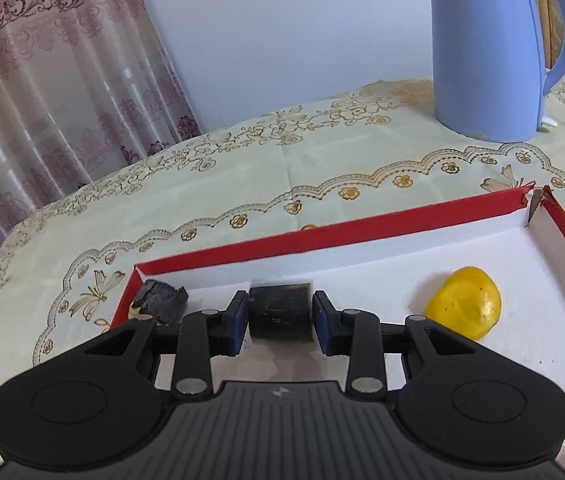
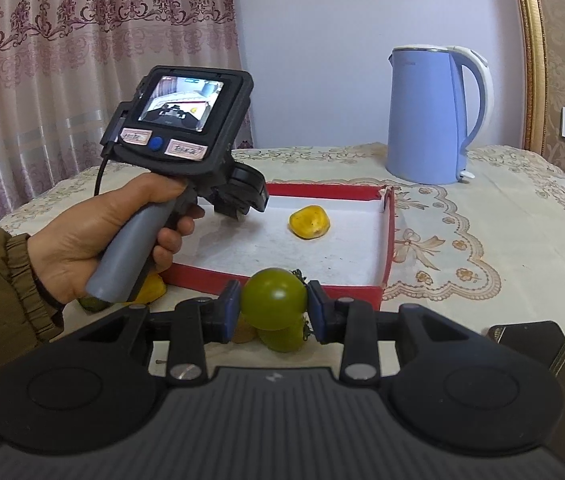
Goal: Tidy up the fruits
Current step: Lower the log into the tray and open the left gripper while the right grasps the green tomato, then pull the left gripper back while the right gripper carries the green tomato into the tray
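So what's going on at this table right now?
A person is sorting fruit into a red tray using two handheld grippers. The right gripper grips a green tomato just outside the tray. The left gripper is inside the tray with a dark chunk between its fingers. A yellow fruit already sits there.

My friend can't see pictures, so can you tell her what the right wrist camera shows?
The right tool grips a green tomato in front of a red-edged tray holding one yellow fruit. A hand holds the left tool's handle over the tray, and a blue kettle stands behind.
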### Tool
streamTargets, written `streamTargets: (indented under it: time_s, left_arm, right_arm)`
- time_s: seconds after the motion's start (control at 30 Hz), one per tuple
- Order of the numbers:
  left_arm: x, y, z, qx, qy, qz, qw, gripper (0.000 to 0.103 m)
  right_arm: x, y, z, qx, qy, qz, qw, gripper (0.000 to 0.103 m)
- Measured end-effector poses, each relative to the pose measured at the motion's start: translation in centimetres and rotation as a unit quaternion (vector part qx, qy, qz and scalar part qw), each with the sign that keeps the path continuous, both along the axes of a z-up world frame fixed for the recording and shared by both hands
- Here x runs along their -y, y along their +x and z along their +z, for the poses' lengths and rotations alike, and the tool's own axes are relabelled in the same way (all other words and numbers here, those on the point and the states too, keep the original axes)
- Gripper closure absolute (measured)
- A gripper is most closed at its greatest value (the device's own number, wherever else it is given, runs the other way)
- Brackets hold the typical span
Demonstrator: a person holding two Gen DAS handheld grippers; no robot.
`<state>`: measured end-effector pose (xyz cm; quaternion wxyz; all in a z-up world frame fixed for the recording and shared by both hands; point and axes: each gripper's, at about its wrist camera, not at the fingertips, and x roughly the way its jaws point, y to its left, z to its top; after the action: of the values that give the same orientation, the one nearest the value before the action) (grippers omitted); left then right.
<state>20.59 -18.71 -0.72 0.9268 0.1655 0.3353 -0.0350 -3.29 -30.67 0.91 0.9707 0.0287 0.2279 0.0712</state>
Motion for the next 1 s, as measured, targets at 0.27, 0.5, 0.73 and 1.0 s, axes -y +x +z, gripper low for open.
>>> streamTargets:
  time_s: [0.27, 0.5, 0.73, 1.0]
  left_arm:
    - [0.2, -0.8, 0.6, 0.016, 0.004, -0.005, 0.9999, 0.053]
    - [-1.8, -2.5, 1.5, 0.029, -0.005, 0.006, 0.9995, 0.043]
    - [-5.9, -5.4, 2.4, 0.062, -0.002, 0.046, 0.997, 0.023]
    - [-10.2, -8.7, 3.1, 0.066, -0.033, 0.068, 0.995, 0.023]
  right_arm:
    - [0.0, -0.2, 0.1, 0.001, -0.002, -0.004, 1.0, 0.07]
    - [-0.3, 0.0, 0.2, 0.003, -0.002, 0.001, 1.0, 0.07]
    - [-0.7, 0.6, 0.6, 0.006, -0.003, 0.006, 1.0, 0.07]
    - [-0.8, 2.3, 0.9, 0.006, -0.005, 0.004, 1.0, 0.07]
